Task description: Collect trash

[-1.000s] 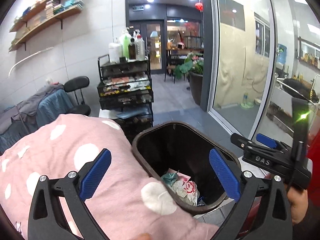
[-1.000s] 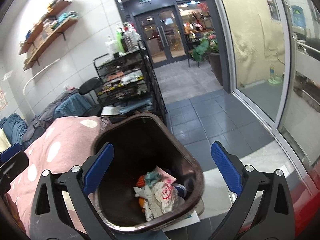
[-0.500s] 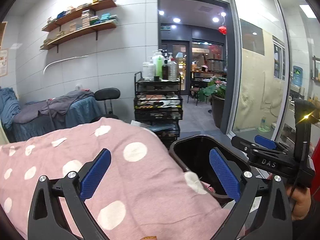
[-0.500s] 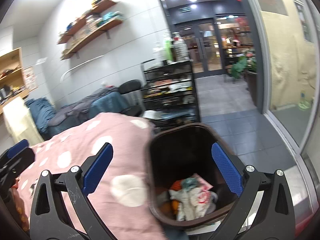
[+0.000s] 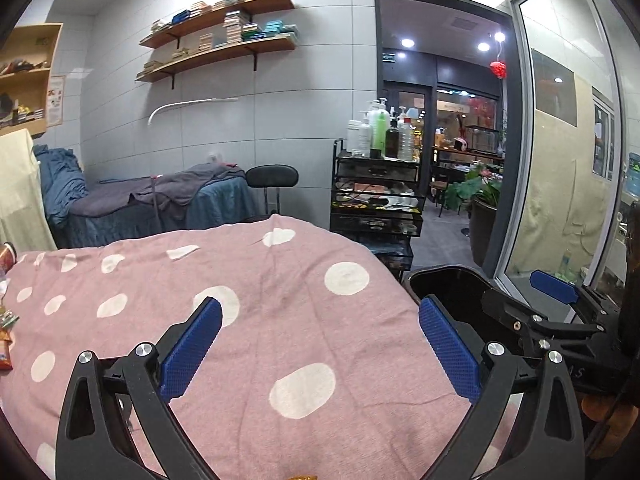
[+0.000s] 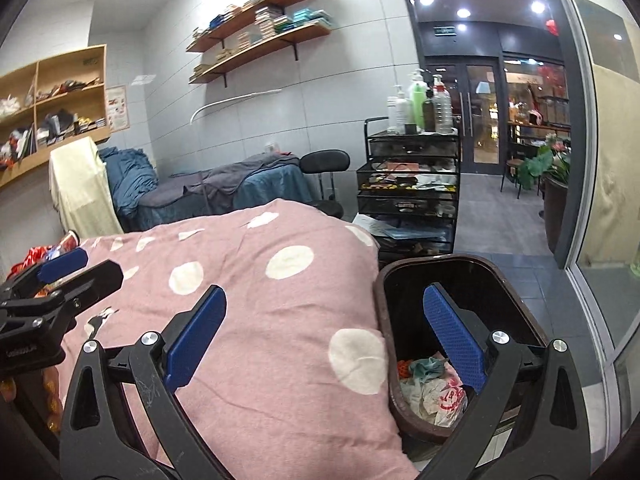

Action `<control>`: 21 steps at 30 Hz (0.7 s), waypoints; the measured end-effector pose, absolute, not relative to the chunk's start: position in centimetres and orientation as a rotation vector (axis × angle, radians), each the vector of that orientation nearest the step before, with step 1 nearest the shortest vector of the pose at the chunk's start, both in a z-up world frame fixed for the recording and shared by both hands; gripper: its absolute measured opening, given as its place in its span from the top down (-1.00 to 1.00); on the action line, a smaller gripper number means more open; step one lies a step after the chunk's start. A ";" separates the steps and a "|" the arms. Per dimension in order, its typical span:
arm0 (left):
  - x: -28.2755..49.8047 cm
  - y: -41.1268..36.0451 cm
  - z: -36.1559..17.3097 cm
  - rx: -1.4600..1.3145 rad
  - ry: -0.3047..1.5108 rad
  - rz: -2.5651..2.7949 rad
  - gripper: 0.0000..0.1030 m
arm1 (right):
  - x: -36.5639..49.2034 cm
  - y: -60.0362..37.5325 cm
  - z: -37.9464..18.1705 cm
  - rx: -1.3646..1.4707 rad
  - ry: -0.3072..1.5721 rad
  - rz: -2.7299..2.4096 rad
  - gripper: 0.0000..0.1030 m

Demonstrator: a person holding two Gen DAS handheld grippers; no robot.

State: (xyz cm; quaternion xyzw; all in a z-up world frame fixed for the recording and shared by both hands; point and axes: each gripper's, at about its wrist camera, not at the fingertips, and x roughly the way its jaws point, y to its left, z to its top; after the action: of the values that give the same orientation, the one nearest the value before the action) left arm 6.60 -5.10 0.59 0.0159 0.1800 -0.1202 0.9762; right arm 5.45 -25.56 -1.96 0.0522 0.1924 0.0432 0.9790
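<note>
A dark brown trash bin (image 6: 520, 308) stands on the floor beside a bed and holds crumpled wrappers (image 6: 434, 390); its rim also shows in the left wrist view (image 5: 444, 274). My left gripper (image 5: 320, 352) is open and empty above the pink polka-dot blanket (image 5: 280, 300). My right gripper (image 6: 326, 332) is open and empty, spanning the blanket's (image 6: 260, 300) edge and the bin. Colourful wrappers lie at the bed's left edge (image 5: 6, 320), also in the right wrist view (image 6: 36, 256). The left gripper shows in the right wrist view (image 6: 60, 280).
A black wire cart (image 5: 376, 208) with bottles stands past the bed's far end. A black stool (image 5: 272, 178) and a blue-covered massage bed (image 5: 160, 200) are behind. A glass partition (image 5: 560, 160) runs along the right. Wall shelves (image 5: 220, 40) hang above.
Both grippers have swung left and tilted up, away from the bin toward the bed. The bin has slid to the right of both views; wrappers at the bed's left edge came into view.
</note>
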 end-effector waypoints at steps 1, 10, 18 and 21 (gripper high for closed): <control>6.4 -4.9 0.5 0.029 0.362 -0.236 -0.90 | 5.2 -25.1 -2.1 0.100 0.388 0.096 -0.89; 5.0 -4.0 -0.8 0.018 0.378 -0.214 -0.90 | 3.6 -23.2 -2.3 0.073 0.379 0.093 -0.89; 3.5 -3.7 -1.0 0.007 0.353 -0.198 -0.90 | 2.4 -23.6 -2.4 0.072 0.344 0.077 -0.89; 3.2 -3.6 -1.1 0.009 0.343 -0.193 -0.90 | 2.3 -23.8 -2.3 0.072 0.340 0.073 -0.89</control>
State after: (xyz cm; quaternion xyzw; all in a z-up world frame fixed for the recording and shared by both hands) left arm 3.22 -3.59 -1.08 0.0047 0.1705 -0.0961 0.9807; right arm 2.35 -23.80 -2.31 0.0360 0.1691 0.0365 0.9843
